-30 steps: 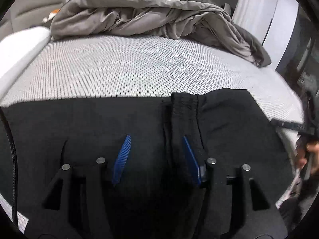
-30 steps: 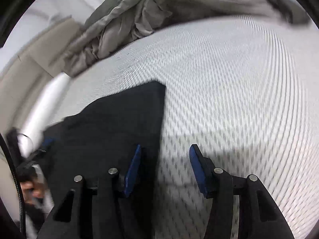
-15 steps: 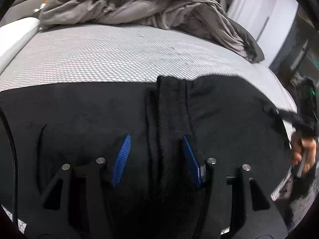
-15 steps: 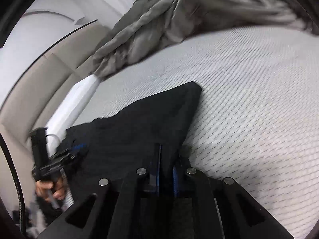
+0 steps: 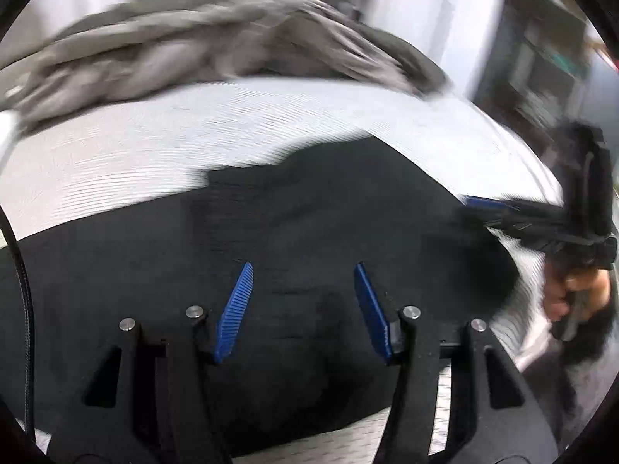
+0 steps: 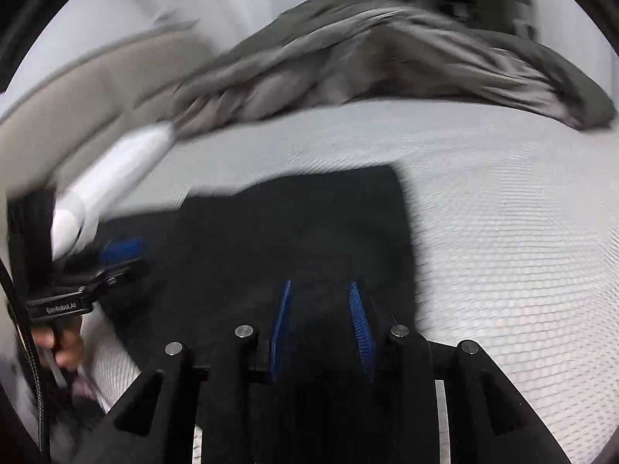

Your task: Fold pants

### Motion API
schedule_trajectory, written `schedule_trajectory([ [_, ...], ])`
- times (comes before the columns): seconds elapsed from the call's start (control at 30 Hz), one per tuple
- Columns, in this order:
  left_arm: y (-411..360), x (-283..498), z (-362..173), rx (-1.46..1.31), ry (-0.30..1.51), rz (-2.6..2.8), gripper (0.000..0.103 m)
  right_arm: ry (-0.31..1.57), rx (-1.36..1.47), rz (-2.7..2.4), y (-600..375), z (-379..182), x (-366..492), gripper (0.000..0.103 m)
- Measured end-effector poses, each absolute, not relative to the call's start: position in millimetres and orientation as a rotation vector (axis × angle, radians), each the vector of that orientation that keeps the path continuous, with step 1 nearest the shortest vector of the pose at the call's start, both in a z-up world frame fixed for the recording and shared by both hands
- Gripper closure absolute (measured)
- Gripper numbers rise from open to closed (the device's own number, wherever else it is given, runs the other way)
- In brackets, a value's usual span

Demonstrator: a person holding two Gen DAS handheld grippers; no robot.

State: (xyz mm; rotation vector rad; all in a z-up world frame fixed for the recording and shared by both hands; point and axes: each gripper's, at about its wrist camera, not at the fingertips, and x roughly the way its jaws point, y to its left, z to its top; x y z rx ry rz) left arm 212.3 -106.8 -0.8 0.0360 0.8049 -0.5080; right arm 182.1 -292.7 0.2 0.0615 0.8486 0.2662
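Note:
Black pants (image 5: 309, 239) lie folded on the white textured mattress (image 5: 193, 143). My left gripper (image 5: 303, 270) is open above the pants, with nothing between its blue pads. The right gripper shows at the right of the left wrist view (image 5: 503, 208), held by a hand. In the right wrist view the pants (image 6: 294, 228) lie as a dark rectangle on the mattress (image 6: 503, 232). My right gripper (image 6: 321, 290) hovers over their near edge, partly open and empty. The left gripper shows at the left of that view (image 6: 116, 251). Both views are motion-blurred.
A crumpled grey duvet (image 5: 216, 46) lies across the far side of the bed, also in the right wrist view (image 6: 367, 58). A white pillow (image 6: 116, 170) and a beige headboard (image 6: 77, 96) are at the left. Dark furniture (image 5: 549, 58) stands beyond the bed's right side.
My right gripper, shut on the pants' edge half a second ago, has opened and let go. Both grippers have lifted back from the pants. The left gripper stayed open.

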Motion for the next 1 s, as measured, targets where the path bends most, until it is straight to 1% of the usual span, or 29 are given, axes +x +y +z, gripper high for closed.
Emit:
schedule_trajectory([
  [0.1,-139.6,213.2,-19.8,0.161,0.862,-0.526,0.051,0.936,-0.095,0.300,-262.3,-27.4,181.7,0.071],
  [0.17,-136.2,212.2,-26.8,0.190,0.880,-0.517,0.051,0.936,-0.177,0.278,-261.9,-34.8,178.6,0.072],
  [0.23,-123.6,208.7,-27.0,0.164,0.897,-0.548,0.051,0.925,-0.249,0.153,-285.2,-33.1,171.7,0.072],
  [0.27,-117.2,205.8,-26.4,0.157,0.898,-0.561,0.051,0.918,-0.276,0.092,-296.9,-33.6,168.4,0.068],
  [0.3,-111.9,199.7,-27.0,0.170,0.896,-0.552,0.051,0.916,-0.285,0.029,-310.7,-34.1,163.9,0.063],
  [0.33,-105.0,196.1,-28.1,0.177,0.895,-0.542,0.051,0.914,-0.226,0.014,-326.4,-32.4,159.0,0.059],
  [0.4,-95.4,191.6,-24.0,0.152,0.877,-0.524,0.051,0.898,-0.129,0.043,-344.1,-21.5,149.1,0.059],
  [0.47,-86.9,189.6,-14.9,0.100,0.851,-0.512,0.051,0.853,-0.116,0.055,-343.3,-10.6,140.6,0.059],
  [0.53,-83.9,192.1,-6.1,0.053,0.826,-0.533,0.051,0.818,-0.105,0.117,-323.1,-1.7,140.7,0.059],
  [0.6,-98.3,196.0,-2.3,0.047,0.808,-0.561,0.051,0.821,-0.094,0.203,-298.7,0.3,144.3,0.059],
  [0.67,-119.5,201.0,-6.4,0.081,0.832,-0.588,0.051,0.840,-0.118,0.275,-269.8,-7.1,142.6,0.059],
  [0.77,-145.7,200.3,-25.0,0.215,0.869,-0.571,0.051,0.889,-0.252,0.287,-243.3,-26.0,148.7,0.059],
  [0.87,-143.9,188.0,-27.9,0.265,0.848,-0.602,0.051,0.906,-0.246,0.240,-271.1,-30.5,141.6,0.059],
  [1.0,-113.3,180.8,-24.3,0.197,0.875,-0.601,0.051,0.911,-0.149,0.146,-331.4,-23.2,125.1,0.058],
])
